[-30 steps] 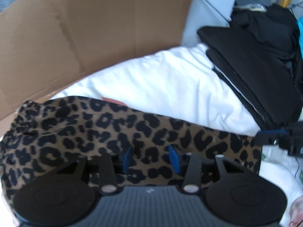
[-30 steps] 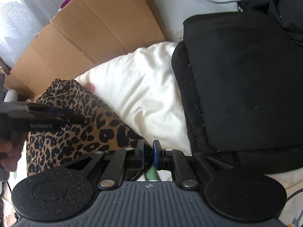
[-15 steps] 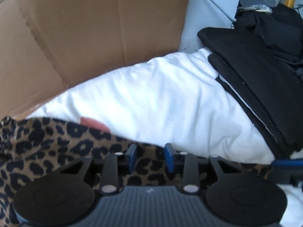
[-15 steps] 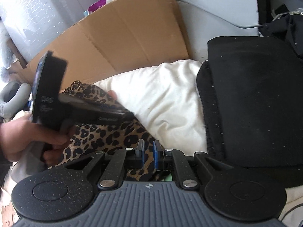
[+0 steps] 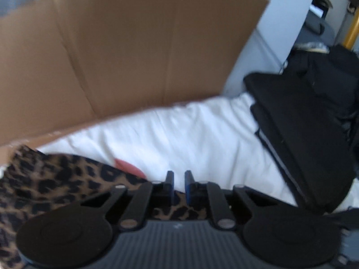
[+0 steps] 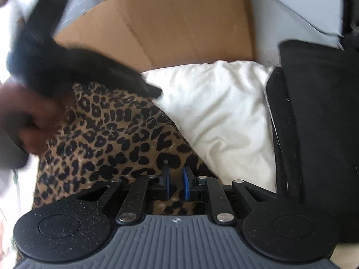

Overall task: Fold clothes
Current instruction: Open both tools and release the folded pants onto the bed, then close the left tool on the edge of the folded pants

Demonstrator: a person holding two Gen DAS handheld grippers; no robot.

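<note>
Leopard-print fabric garment (image 5: 56,179), tan with black spots: on my left wrist view it fills the lower left and runs under my left gripper (image 5: 178,187), whose blue-padded fingers (image 5: 188,187) stand a narrow gap apart. Cloth shows below that gap near the finger roots; whether the pads nip it I cannot tell.

Brown corrugated cardboard sheet (image 5: 125,51): upright behind, left and centre.

White pillow (image 5: 190,134): centre, beneath the garment's far edge; a small pink patch (image 5: 129,167) shows at that edge.

Folded black clothes pile (image 5: 303,139): right, resting on the pillow.

Right wrist view, same order: a hand (image 6: 29,121) blurred at far left, gripping the black body of the other tool. Garment (image 6: 107,139) spreads left to centre, passing under my right gripper (image 6: 176,182); its fingers (image 6: 185,183) likewise sit slightly parted, spotted cloth visible in and below the gap, hold uncertain. Cardboard (image 6: 168,22) behind, pillow (image 6: 219,116) centre right, black pile (image 6: 320,123) at right.
</note>
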